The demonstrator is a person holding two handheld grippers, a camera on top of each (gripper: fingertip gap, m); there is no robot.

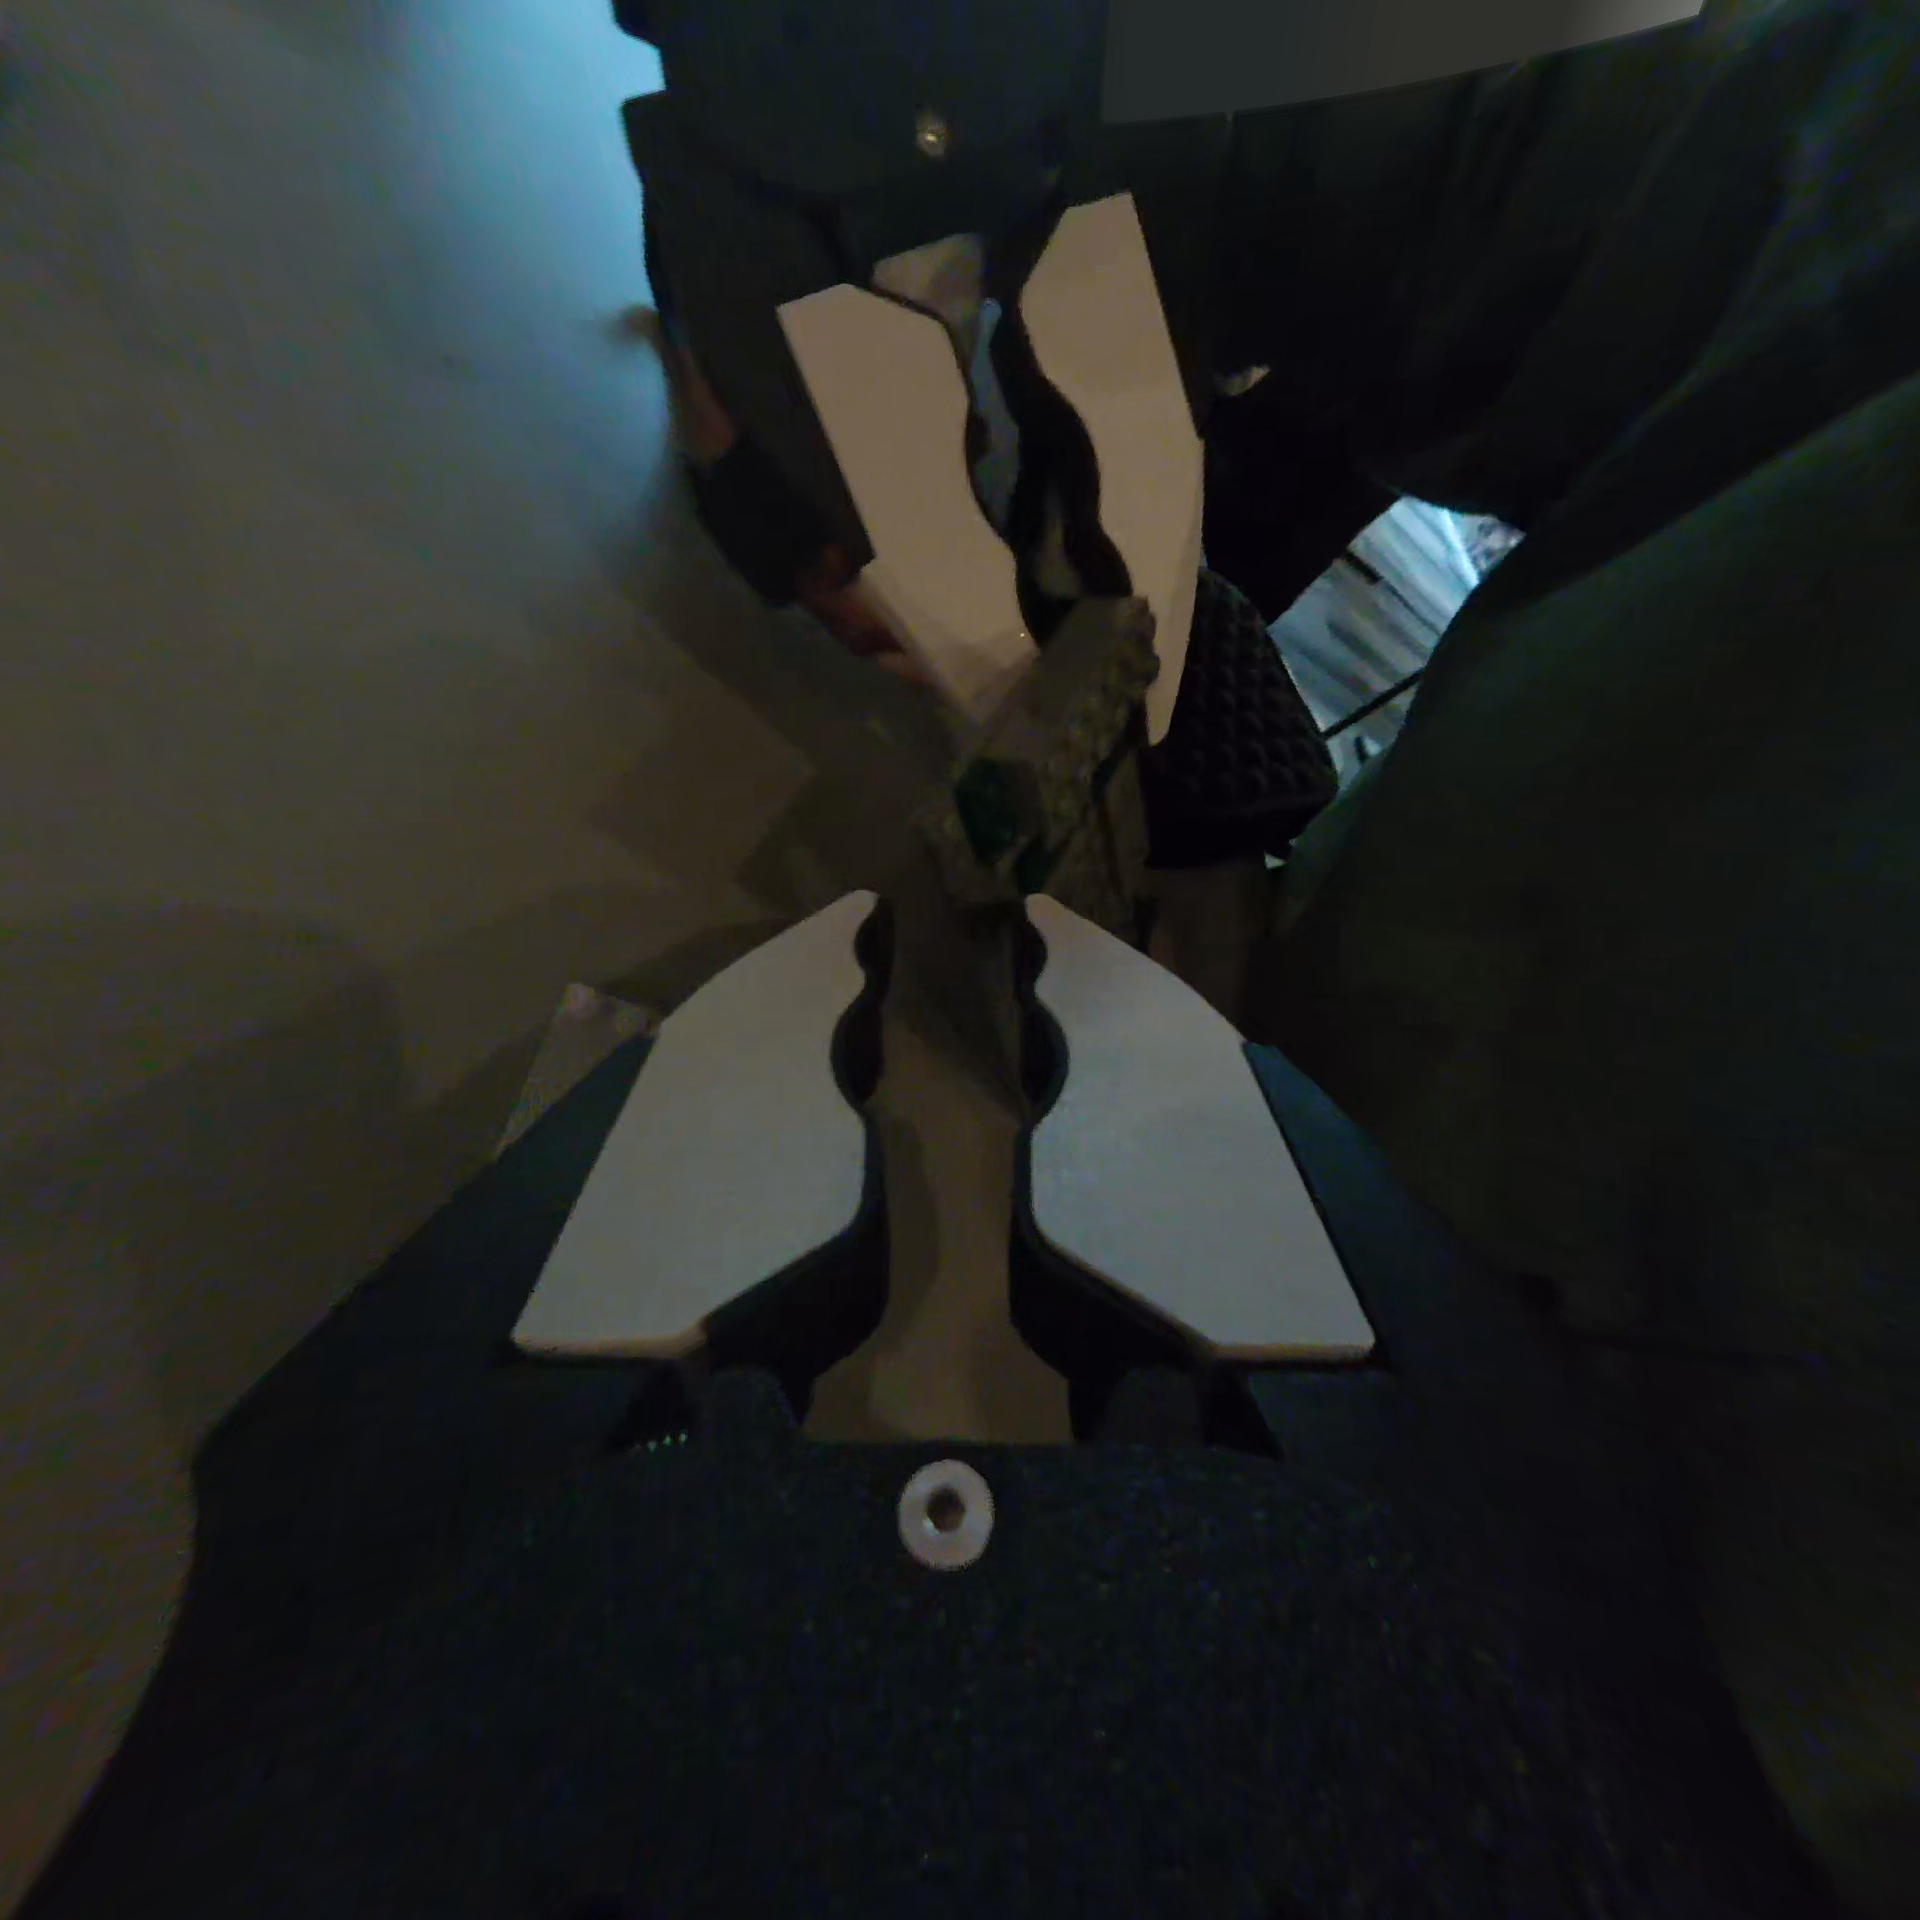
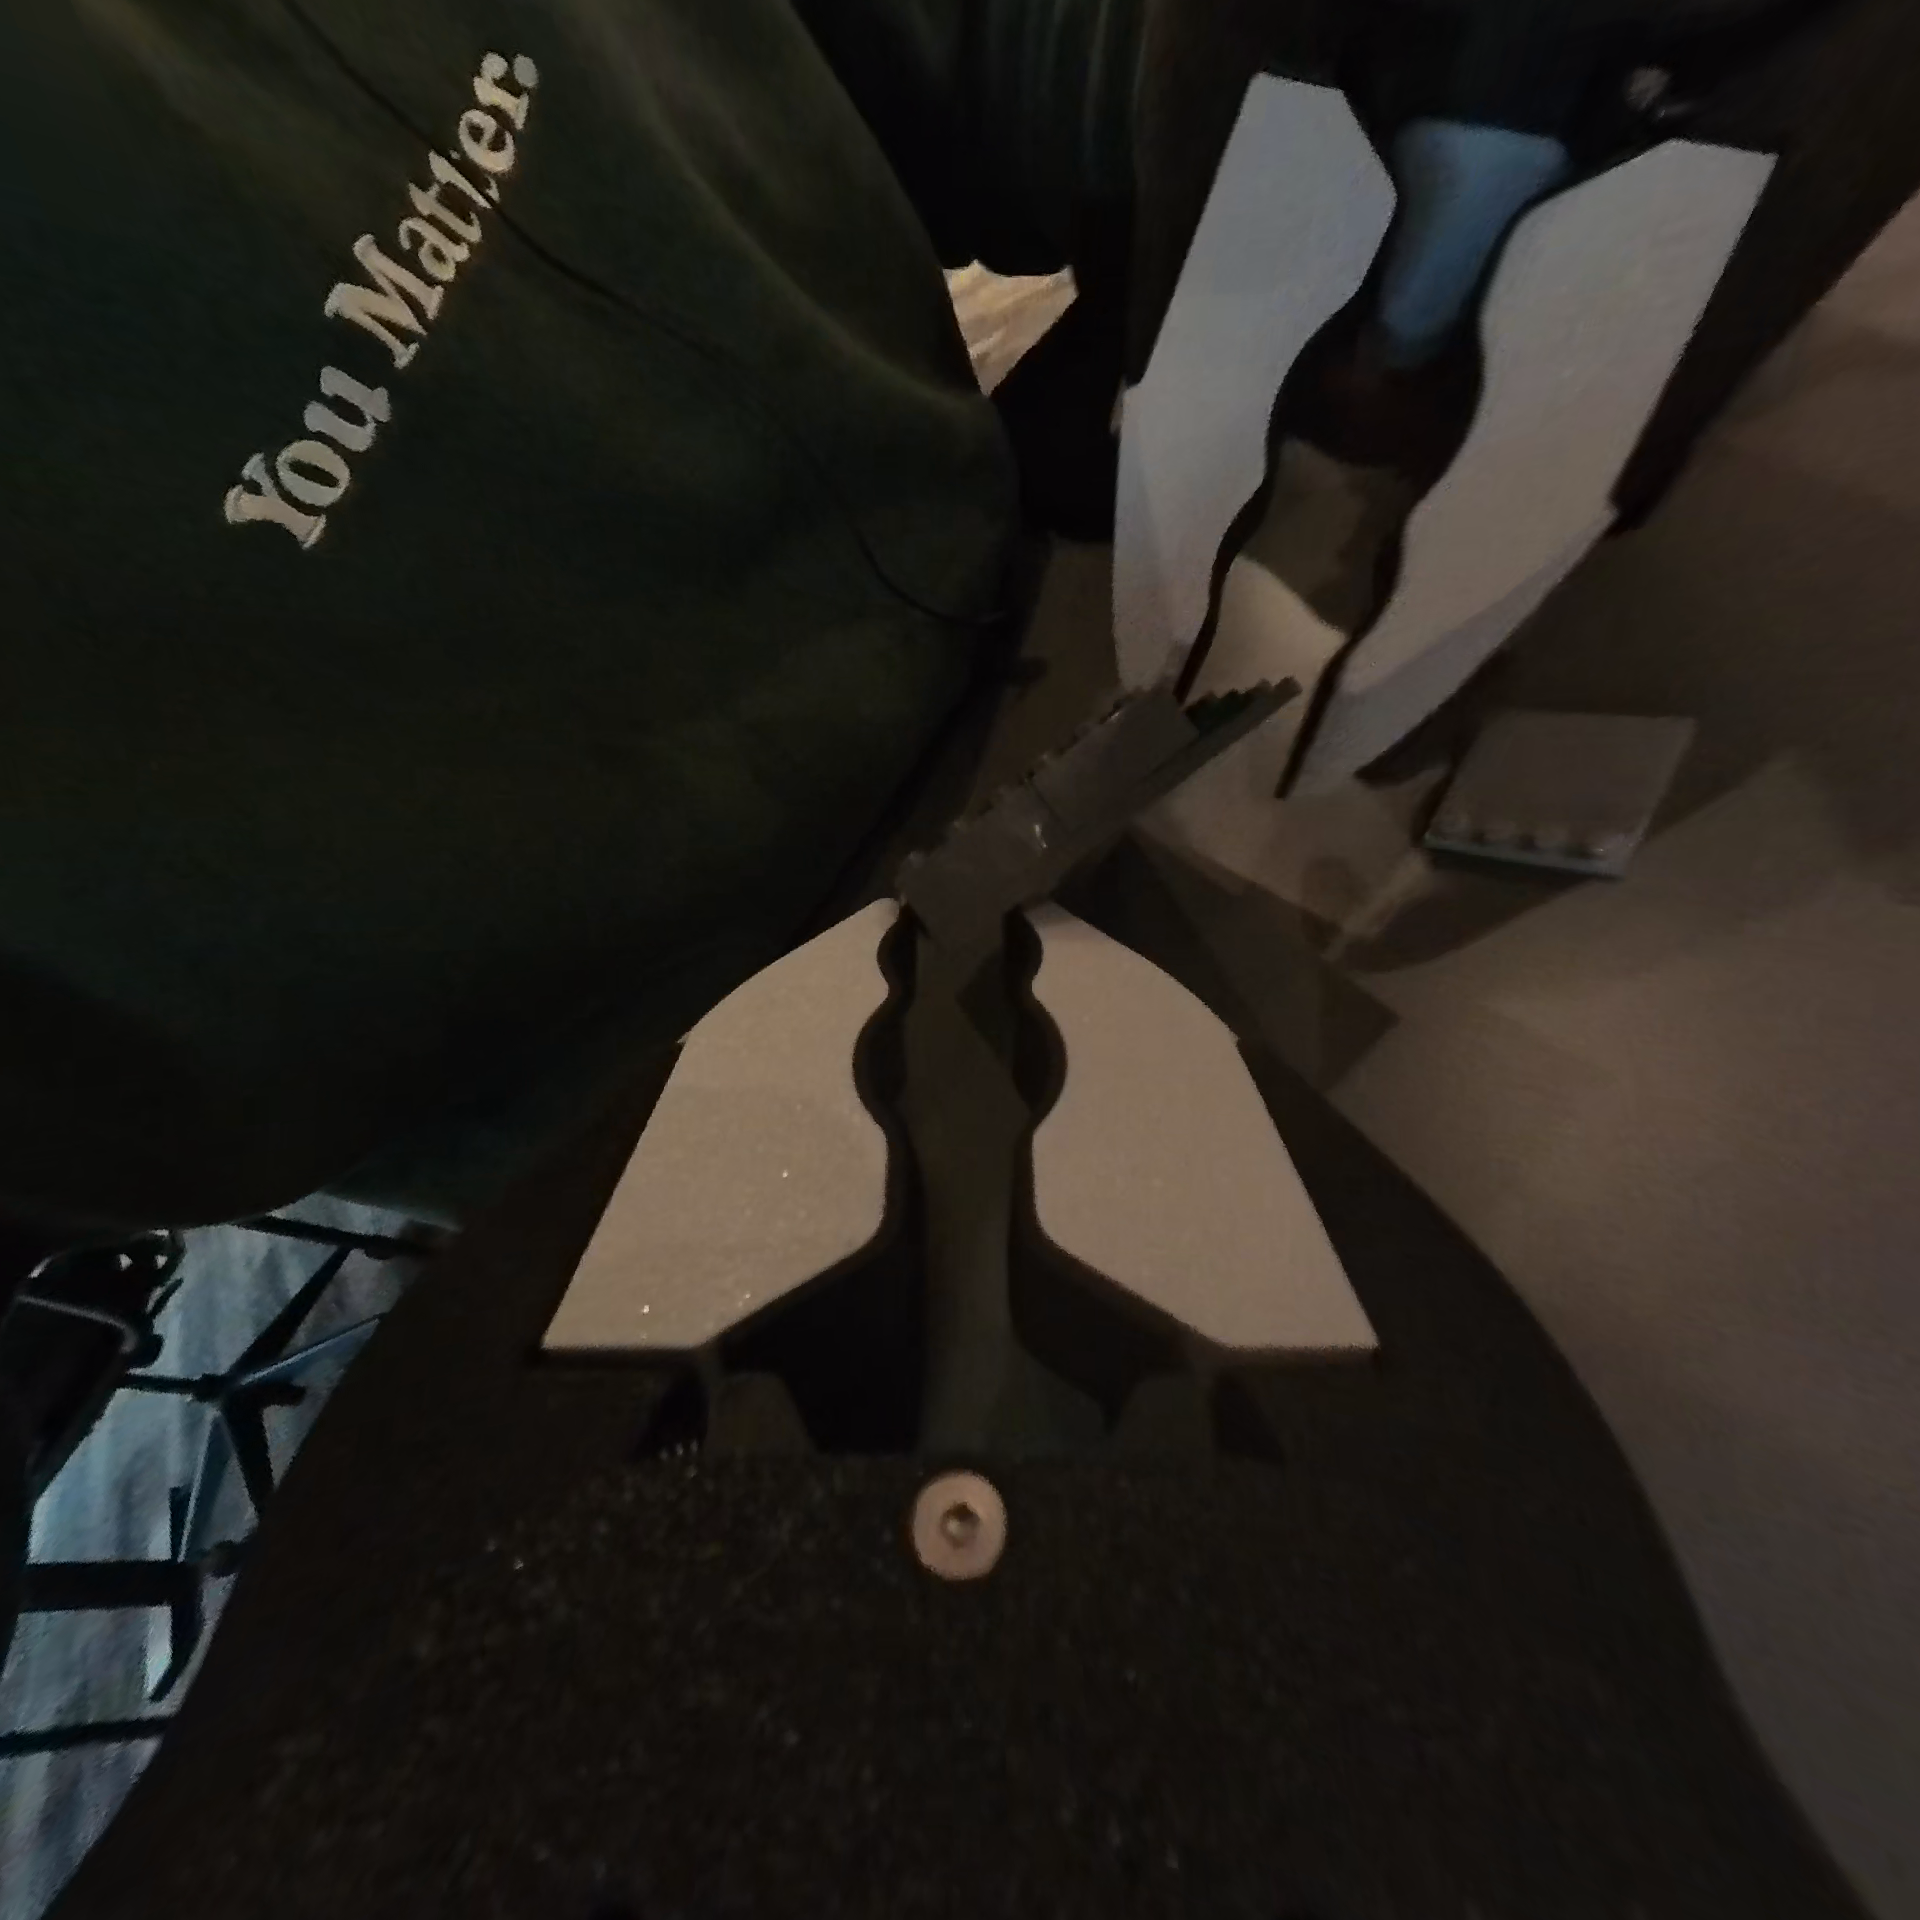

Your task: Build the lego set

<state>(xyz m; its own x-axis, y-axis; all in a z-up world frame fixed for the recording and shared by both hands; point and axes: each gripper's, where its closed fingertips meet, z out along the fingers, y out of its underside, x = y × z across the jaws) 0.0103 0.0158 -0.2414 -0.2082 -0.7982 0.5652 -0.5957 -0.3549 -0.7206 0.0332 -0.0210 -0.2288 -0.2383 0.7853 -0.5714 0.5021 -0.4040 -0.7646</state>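
A small grey Lego assembly (image 1: 1081, 717) with a green piece (image 1: 987, 805) hangs in the air above the table, held at both ends. My left gripper (image 1: 951, 914) is shut on its near end in the left wrist view. My right gripper (image 1: 1091, 665) comes from above and is shut on the other end. In the right wrist view the assembly (image 2: 1081, 779) looks dark and runs diagonally from my right gripper (image 2: 956, 914) up to the left gripper (image 2: 1247, 717). The two grippers face each other, tips close together.
A loose grey Lego plate (image 2: 1558, 790) lies on the beige table (image 2: 1662, 1143) to the right, below the left gripper. A person's dark green garment (image 2: 468, 623) with pale lettering fills the left of the right wrist view and the right of the left wrist view (image 1: 1610, 935). About 5 centimeters separates my left fingertips from my right.
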